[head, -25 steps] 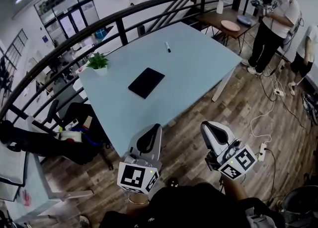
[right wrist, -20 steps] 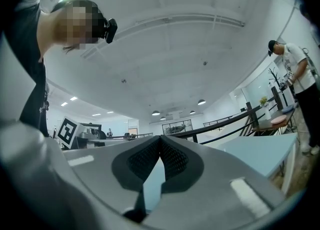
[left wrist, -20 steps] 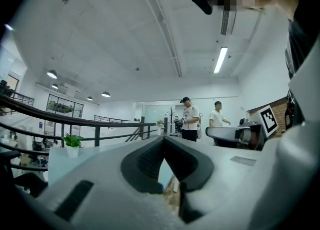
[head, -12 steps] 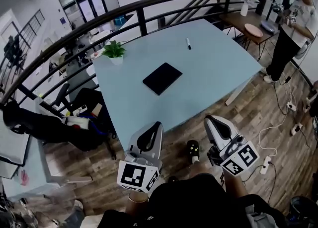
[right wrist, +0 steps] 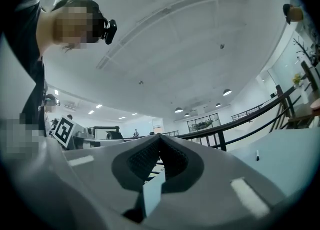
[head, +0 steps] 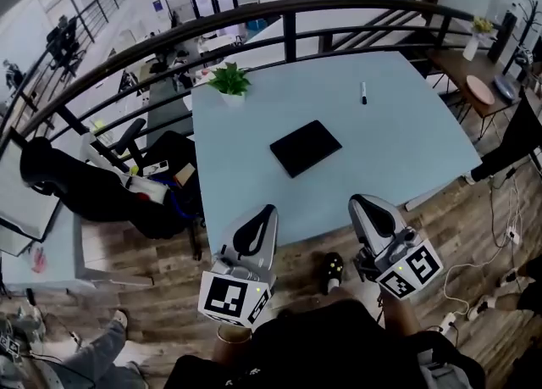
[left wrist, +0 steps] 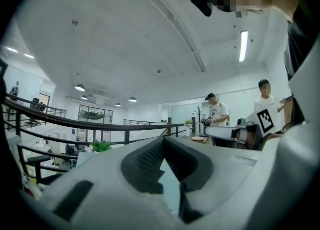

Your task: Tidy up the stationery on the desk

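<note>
Notebook (head: 306, 147), marker (head: 364, 92) and potted plant (head: 229, 82) on desk (head: 406, 154)

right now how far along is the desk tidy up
Nothing looks done yet. The black notebook lies loose in the middle of the desk, and the marker lies apart from it toward the far side. Nothing is in hand: the left gripper and right gripper are both shut and empty, by the near edge. Both items are left to collect.

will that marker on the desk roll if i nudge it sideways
Probably: the marker looks like a slim barrel lying flat on the smooth desk, so a sideways push would likely roll it. It seems light and rigid, so it should lift easily, though a narrow barrel may slip.
</note>
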